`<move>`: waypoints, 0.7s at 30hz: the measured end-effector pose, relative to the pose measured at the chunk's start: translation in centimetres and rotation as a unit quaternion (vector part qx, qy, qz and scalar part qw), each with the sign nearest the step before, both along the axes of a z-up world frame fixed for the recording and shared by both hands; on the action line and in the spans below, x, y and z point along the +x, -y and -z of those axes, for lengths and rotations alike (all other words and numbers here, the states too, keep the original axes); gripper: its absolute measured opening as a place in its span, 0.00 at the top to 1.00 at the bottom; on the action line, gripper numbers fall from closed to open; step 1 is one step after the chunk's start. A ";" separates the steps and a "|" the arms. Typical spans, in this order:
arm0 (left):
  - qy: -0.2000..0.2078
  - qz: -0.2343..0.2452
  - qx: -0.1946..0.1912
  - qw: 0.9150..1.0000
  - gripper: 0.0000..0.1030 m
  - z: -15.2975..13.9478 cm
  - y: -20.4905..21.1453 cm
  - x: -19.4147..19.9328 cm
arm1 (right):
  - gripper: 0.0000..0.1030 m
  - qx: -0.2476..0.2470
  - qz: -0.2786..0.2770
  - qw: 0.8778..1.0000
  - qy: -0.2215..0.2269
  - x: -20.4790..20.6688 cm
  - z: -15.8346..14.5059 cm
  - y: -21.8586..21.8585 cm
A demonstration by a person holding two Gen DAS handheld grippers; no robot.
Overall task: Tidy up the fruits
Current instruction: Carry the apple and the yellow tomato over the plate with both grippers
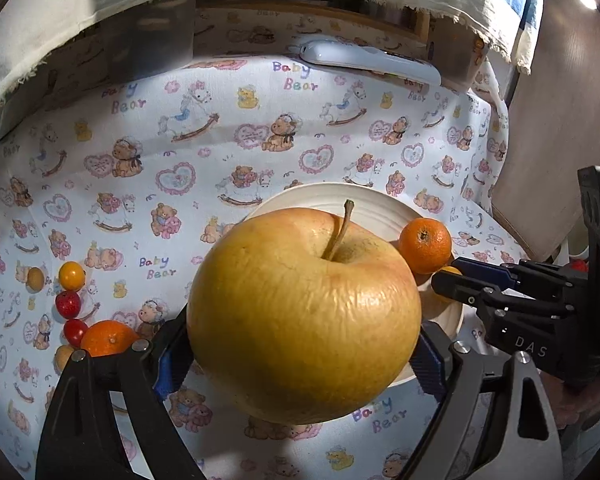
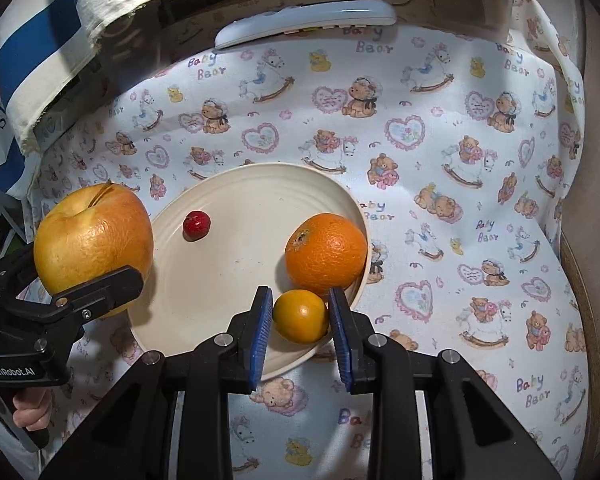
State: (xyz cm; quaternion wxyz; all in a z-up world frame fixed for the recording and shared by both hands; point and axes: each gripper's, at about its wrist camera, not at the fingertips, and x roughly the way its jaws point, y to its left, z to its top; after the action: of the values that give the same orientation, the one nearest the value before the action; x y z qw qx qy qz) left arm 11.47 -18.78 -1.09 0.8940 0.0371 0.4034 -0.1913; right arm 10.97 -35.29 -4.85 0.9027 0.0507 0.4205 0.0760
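Note:
My left gripper (image 1: pixel 302 360) is shut on a large yellow apple (image 1: pixel 304 312), stem up, held over the left edge of the cream plate (image 2: pixel 228 264). The right wrist view shows the apple (image 2: pixel 94 236) with one left finger (image 2: pixel 100 286) across it. My right gripper (image 2: pixel 300 320) is shut on a small yellow-orange fruit (image 2: pixel 300 316) above the plate's near rim. I cannot tell whether that fruit touches the plate. An orange (image 2: pixel 326 252) and a small red fruit (image 2: pixel 196 225) lie on the plate.
Several loose small fruits lie on the bear-print cloth at the left: a yellow one (image 1: pixel 71 276), a red one (image 1: pixel 67 304) and a mandarin (image 1: pixel 108 338). A white remote (image 2: pixel 304 20) lies at the back under hanging fabric. A wooden board (image 1: pixel 560 140) borders the right.

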 end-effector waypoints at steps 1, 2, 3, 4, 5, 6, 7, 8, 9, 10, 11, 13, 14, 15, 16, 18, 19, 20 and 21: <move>-0.001 0.001 -0.002 1.000 0.14 0.0 0.0 0.0 | 0.71 -0.002 0.000 1.000 0.000 0.0 0.0 -0.1; -0.002 0.002 -0.003 1.000 0.14 0.0 -0.1 0.1 | 0.71 -0.003 0.001 1.000 0.001 -0.1 0.0 -0.1; -0.003 0.002 -0.004 1.000 0.14 -0.1 -0.1 0.1 | 0.71 -0.004 0.001 1.000 0.002 -0.1 0.0 -0.2; -0.002 0.003 -0.004 1.000 0.14 -0.1 -0.2 0.0 | 0.71 -0.003 0.002 1.000 0.002 -0.1 0.0 -0.2; -0.001 0.003 -0.003 1.000 0.14 -0.1 -0.2 0.0 | 0.71 -0.001 0.003 1.000 0.001 -0.1 0.0 -0.2; 0.000 0.004 -0.003 1.000 0.14 -0.1 -0.2 0.0 | 0.71 0.001 0.002 1.000 0.000 -0.1 0.0 -0.1; 0.000 0.005 -0.004 1.000 0.14 -0.2 -0.1 -0.1 | 0.71 0.004 0.003 1.000 -0.001 -0.1 0.0 -0.1; 0.000 0.006 -0.005 1.000 0.14 -0.2 -0.1 -0.1 | 0.71 0.008 0.003 1.000 -0.001 -0.1 0.0 0.0; 0.000 0.007 -0.005 1.000 0.14 -0.3 -0.1 -0.1 | 0.71 0.011 0.004 1.000 -0.001 -0.1 0.0 0.1; 0.001 0.008 -0.004 1.000 0.14 -0.4 0.0 -0.1 | 0.71 0.012 0.005 1.000 -0.001 -0.2 0.0 0.2; 0.001 0.009 -0.005 1.000 0.14 -0.5 0.1 0.0 | 0.71 0.011 0.007 1.000 0.001 -0.3 -0.1 0.3; 0.000 0.011 -0.003 1.000 0.14 -0.9 0.6 0.5 | 0.71 0.008 0.014 1.000 0.010 -0.6 -0.5 0.4; 0.001 0.011 -0.003 1.000 0.14 -1.1 0.9 0.8 | 0.71 0.007 0.019 1.000 0.014 -0.7 -0.7 0.5; 0.002 0.011 -0.002 1.000 0.14 -1.3 1.2 1.2 | 0.71 0.006 0.027 0.999 0.020 -0.9 -0.9 0.7; 0.005 0.011 -0.001 1.000 0.14 -1.6 1.6 1.6 | 0.71 0.006 0.034 0.999 0.026 -1.0 -1.1 1.0; 0.014 0.013 0.004 1.000 0.14 -2.2 2.5 2.5 | 0.71 0.004 0.046 0.998 0.035 -1.2 -1.5 1.6; 0.018 0.014 0.007 1.000 0.14 -2.4 3.0 2.9 | 0.71 0.005 0.052 0.998 0.037 -1.2 -1.7 2.0; 0.021 0.016 0.008 1.000 0.14 -2.6 3.4 3.4 | 0.71 0.006 0.058 0.998 0.039 -1.2 -1.8 2.3; 0.023 0.020 0.007 1.000 0.14 -2.8 3.9 3.8 | 0.71 0.008 0.064 0.997 0.040 -1.1 -1.9 2.8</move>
State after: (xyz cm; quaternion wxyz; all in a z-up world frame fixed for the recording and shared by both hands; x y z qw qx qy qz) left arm 15.25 -22.65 1.67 0.8988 0.0561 0.3833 -0.2054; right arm 9.83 -38.05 -2.98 0.9213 0.0821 0.3794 0.0232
